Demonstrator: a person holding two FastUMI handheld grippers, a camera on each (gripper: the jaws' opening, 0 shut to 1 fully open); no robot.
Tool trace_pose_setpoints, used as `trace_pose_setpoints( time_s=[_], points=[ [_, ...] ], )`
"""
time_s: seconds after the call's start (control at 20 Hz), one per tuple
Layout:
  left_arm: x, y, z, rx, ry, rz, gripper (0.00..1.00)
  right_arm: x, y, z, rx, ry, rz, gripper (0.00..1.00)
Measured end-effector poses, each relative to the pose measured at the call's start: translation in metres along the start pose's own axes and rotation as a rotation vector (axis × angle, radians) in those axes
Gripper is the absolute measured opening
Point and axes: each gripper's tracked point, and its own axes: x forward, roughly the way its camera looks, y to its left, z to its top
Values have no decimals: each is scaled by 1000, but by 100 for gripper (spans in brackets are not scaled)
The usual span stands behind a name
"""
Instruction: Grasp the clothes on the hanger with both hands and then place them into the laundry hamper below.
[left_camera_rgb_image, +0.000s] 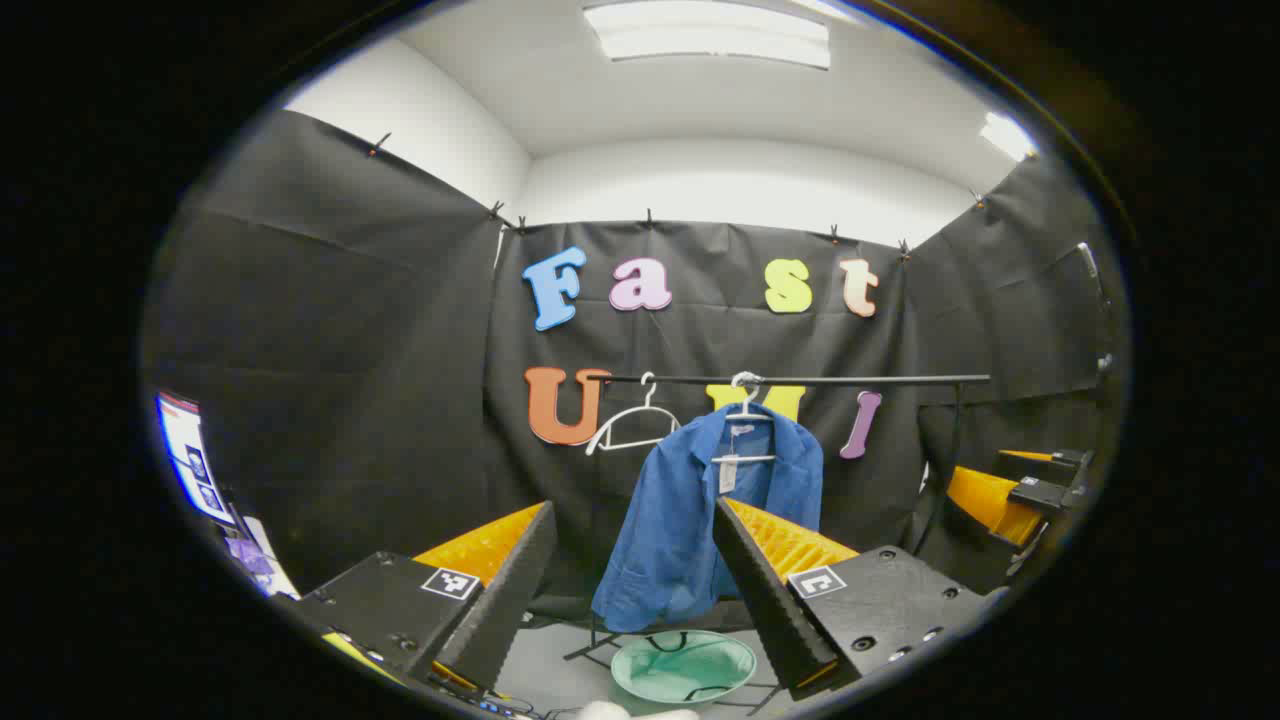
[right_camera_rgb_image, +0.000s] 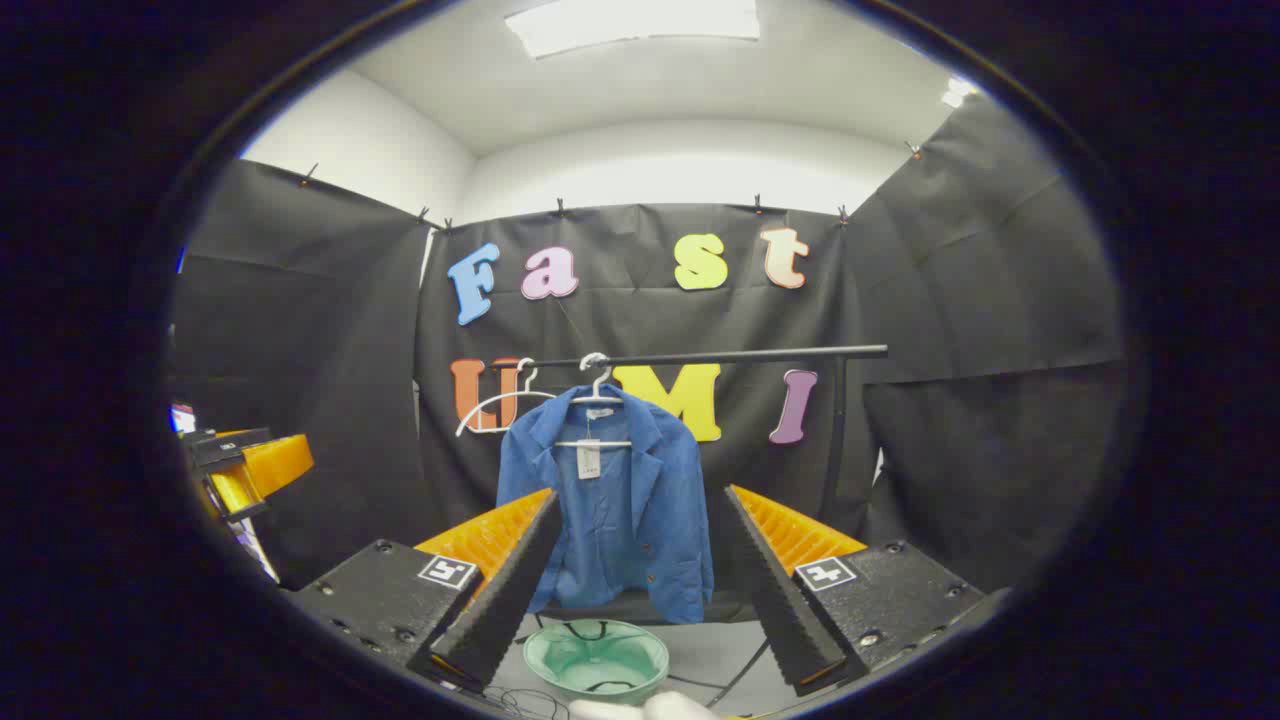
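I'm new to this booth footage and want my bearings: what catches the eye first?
The blue jacket on a white hanger stands out, hanging from the black rail at the back. A pale green laundry hamper sits on the floor below it. Nearest, each hand-held gripper's orange-and-black fingers spread open, framing the jacket without touching it.

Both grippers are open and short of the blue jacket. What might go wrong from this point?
1. The blue jacket hangs on a white hanger hooked over the black rail; pulling down may drag the hanger along.
2. An empty hanger hangs right beside it and could get snagged.
3. The green hamper has a small opening below, so part of the jacket may land outside.
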Motion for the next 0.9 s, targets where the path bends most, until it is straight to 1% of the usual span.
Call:
trace_pose_setpoints(
  time_s=[0.2,0.45,0.7,0.9],
  points=[
    [-2,3,-2,11,4,4,100,-8,2,6,-3,-13,-4,100],
    [-10,4,-2,9,11,-14,100,-12,-1,3,-14,-3,-16,100],
    [-9,-4,-1,-3,13,-41,100,-13,-4,-5,-3,17,-18,100],
    [-6,-15,0,18,1,-51,100,-11,-11,-8,-5,20,-21,100]
  ],
)
